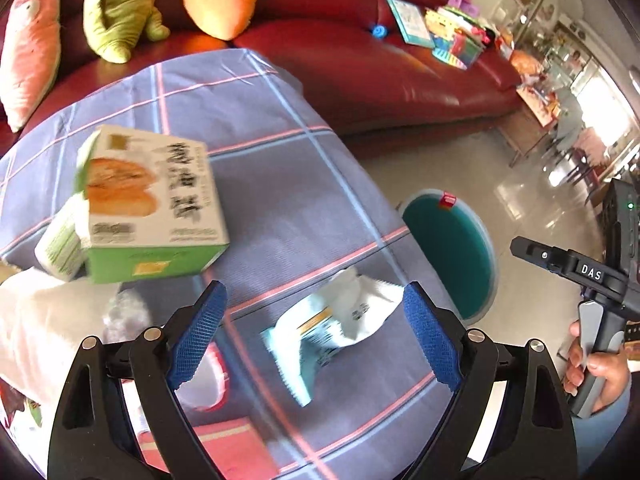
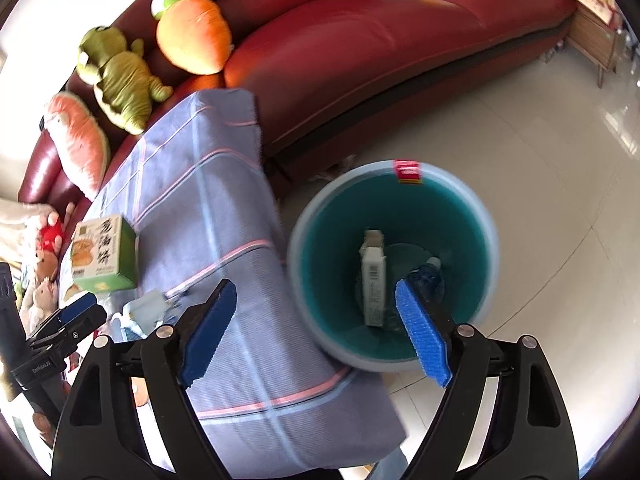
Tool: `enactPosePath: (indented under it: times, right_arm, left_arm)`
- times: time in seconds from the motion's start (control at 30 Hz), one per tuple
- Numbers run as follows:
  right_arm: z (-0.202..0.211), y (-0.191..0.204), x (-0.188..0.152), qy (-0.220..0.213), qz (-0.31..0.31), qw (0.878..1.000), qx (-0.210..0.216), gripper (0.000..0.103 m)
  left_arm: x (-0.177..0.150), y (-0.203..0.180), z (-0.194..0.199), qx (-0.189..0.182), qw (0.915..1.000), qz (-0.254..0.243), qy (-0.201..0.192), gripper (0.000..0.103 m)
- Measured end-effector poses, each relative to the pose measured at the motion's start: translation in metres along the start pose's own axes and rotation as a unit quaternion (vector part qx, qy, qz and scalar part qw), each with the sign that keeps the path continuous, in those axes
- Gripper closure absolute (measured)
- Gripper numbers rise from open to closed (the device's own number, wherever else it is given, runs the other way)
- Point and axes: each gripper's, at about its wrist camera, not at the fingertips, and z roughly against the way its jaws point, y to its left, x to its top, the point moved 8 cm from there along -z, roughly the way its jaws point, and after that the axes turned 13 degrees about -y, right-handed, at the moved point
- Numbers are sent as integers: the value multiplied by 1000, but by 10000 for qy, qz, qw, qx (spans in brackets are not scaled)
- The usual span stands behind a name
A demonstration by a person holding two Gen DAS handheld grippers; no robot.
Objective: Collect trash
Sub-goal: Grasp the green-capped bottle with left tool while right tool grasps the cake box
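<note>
- Teal bin (image 2: 394, 264) stands on the floor just beside the desk (image 2: 224, 216); a white carton (image 2: 374, 284) and a bottle already lie in it. Your right gripper (image 2: 316, 330) hangs above its near rim, jaws wide and empty. Swing back low and you could clip the rim and tip it.
- Green-and-white box (image 1: 154, 204) sits on the desk's checked cloth, leaning on a smaller carton (image 1: 60, 246). Grab one carelessly and the other may topple or slide off the edge.
- Crumpled white wrapper (image 1: 340, 320) lies on the cloth below your left gripper (image 1: 316, 334), jaws wide and empty. It is thin and flat; a shallow pinch could catch the cloth and drag everything, or let the wrapper slip out on the way to the bin.
</note>
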Motion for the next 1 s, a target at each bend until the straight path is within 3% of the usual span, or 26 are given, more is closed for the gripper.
enactPosePath:
  times: [0.47, 1.0]
  right_arm:
    - [-7, 145, -25, 305, 1034, 9934, 402, 21]
    - [-69, 323, -53, 537, 2456, 9664, 527, 18]
  left_arm:
    - [-12, 112, 67, 364, 9962, 610, -499, 12]
    - [-16, 233, 107, 1037, 9844, 1202, -761, 8]
